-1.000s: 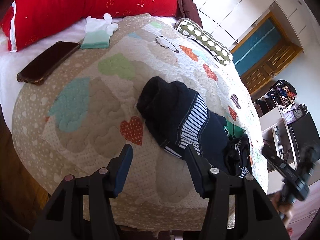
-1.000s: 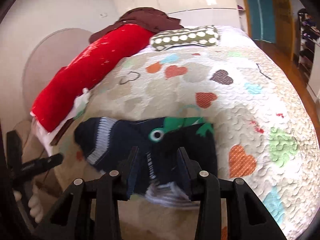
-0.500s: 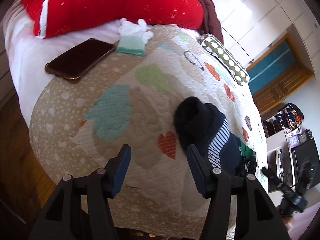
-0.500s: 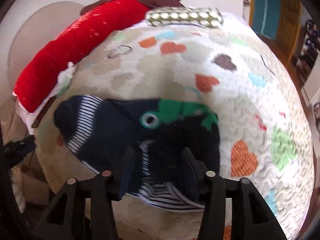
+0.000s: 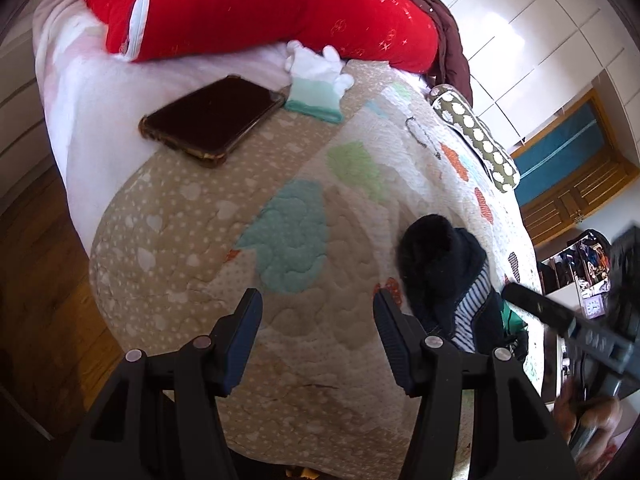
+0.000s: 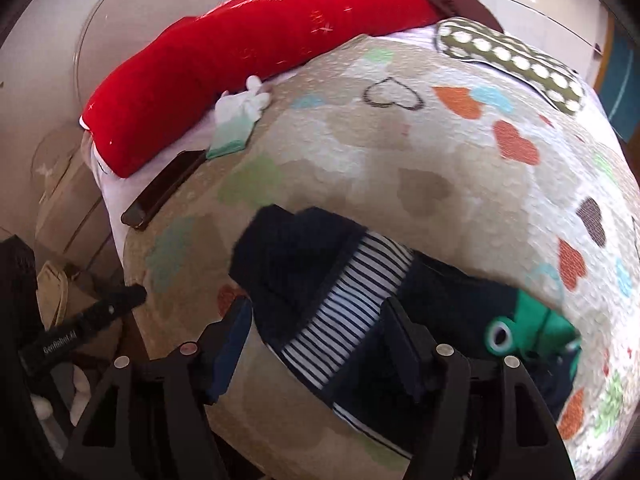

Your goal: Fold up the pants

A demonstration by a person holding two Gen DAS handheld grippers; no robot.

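1. Your left gripper [image 5: 318,332] is released, its jaws spread wide over bare quilt [image 5: 192,240] with nothing between them.
2. Your right gripper [image 6: 316,332] is also released; in its own view the pants [image 6: 320,280] lie in the gap between the spread fingers, but neither pad presses on the cloth.
3. The pants sit bunched on the near part of the bed. From the left wrist they show only as a dark lump [image 5: 440,268] just right of the right-hand finger, with a sliver of striped band.
4. The right wrist view gives you far more of them: the navy body, the blue-and-white striped band [image 6: 344,312] running across the middle, and a green frog patch with a round eye [image 6: 532,328] at the right end.
5. The left wrist view alone gives a clear look at the phone [image 5: 212,120], lying flat at the far left where the quilt meets the white sheet, with a white and mint glove [image 5: 316,88] just beside it; the right view catches the phone only edge-on.
6. A long red pillow [image 5: 260,4] lies along the far edge in both views, and a green dotted cushion [image 6: 516,60] sits at the far right.
7. Each camera catches the other gripper at its margin, blurred.
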